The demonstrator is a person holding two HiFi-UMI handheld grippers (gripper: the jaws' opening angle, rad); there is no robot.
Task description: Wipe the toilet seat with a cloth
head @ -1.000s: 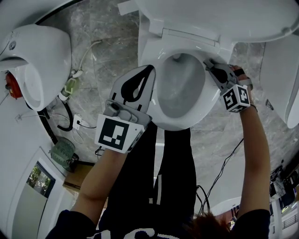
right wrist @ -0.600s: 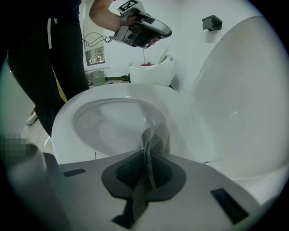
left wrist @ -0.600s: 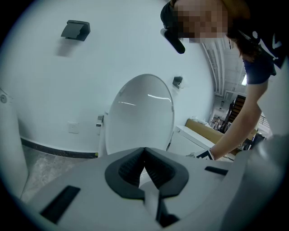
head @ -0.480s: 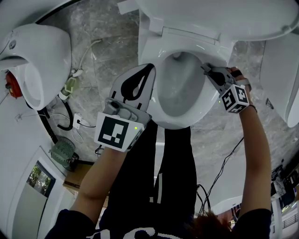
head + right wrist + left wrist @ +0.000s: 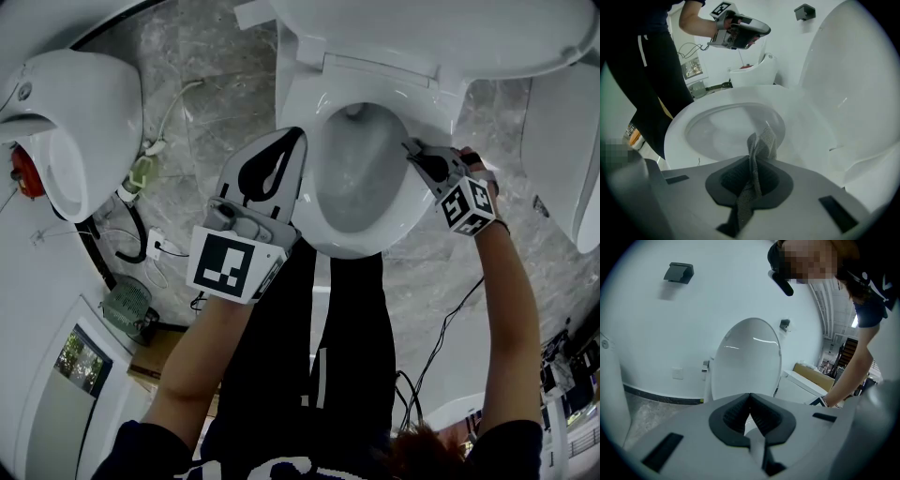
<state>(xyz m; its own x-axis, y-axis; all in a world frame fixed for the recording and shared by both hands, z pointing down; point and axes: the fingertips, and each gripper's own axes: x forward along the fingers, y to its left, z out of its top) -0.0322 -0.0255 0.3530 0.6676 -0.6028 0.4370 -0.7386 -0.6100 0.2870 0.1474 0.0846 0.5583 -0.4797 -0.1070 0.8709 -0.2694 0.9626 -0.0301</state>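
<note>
A white toilet stands with its lid raised and its seat down around the bowl. My right gripper is on the seat's right side, shut on a grey cloth. The cloth's free end sticks out past the jaws and lies against the seat. My left gripper hovers over the seat's left edge, shut with nothing between its jaws. In the left gripper view, the left gripper faces the upright lid. The right gripper view shows the left gripper held above the far rim.
A second white toilet stands at the left, and another white fixture at the right. Cables and a plug lie on the marble floor beside a green object. The person's dark trousers are right in front of the bowl.
My right gripper has slid a little along the seat's right side towards the front, with the cloth in it. The left gripper has hardly moved.
</note>
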